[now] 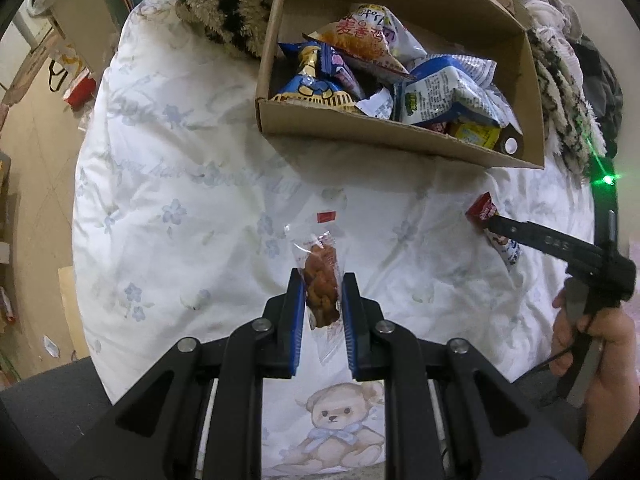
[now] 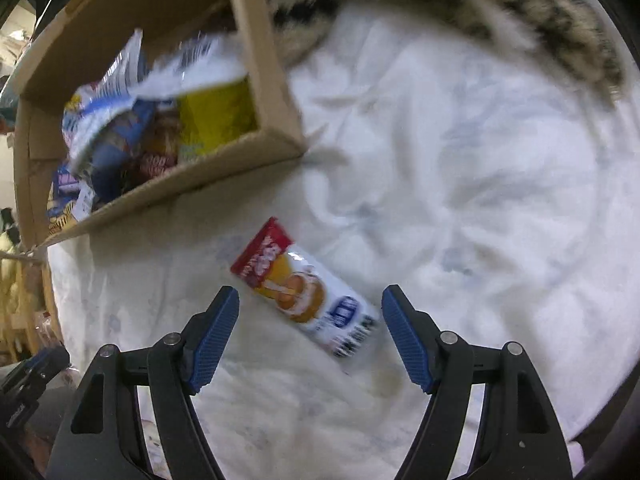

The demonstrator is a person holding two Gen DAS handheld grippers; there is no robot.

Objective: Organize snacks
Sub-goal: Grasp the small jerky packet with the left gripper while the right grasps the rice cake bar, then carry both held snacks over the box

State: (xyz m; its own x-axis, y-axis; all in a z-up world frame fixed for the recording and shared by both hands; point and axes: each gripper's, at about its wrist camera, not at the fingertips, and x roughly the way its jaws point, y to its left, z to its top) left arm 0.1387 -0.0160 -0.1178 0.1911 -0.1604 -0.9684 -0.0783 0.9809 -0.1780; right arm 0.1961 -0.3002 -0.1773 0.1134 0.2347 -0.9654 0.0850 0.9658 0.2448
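We see a clear snack packet [image 1: 320, 280] with brown pieces clamped between the blue pads of our left hand-held gripper [image 1: 322, 280], pointing steeply down over the white bedspread [image 1: 180, 200]. At two o'clock from it, a red-and-white snack pack [image 2: 304, 296] lies flat on the bed, between the spread, untouching fingers of our right hand-held gripper [image 2: 310, 300]. The cardboard box [image 1: 360, 132], full of snacks, sits at twelve o'clock.
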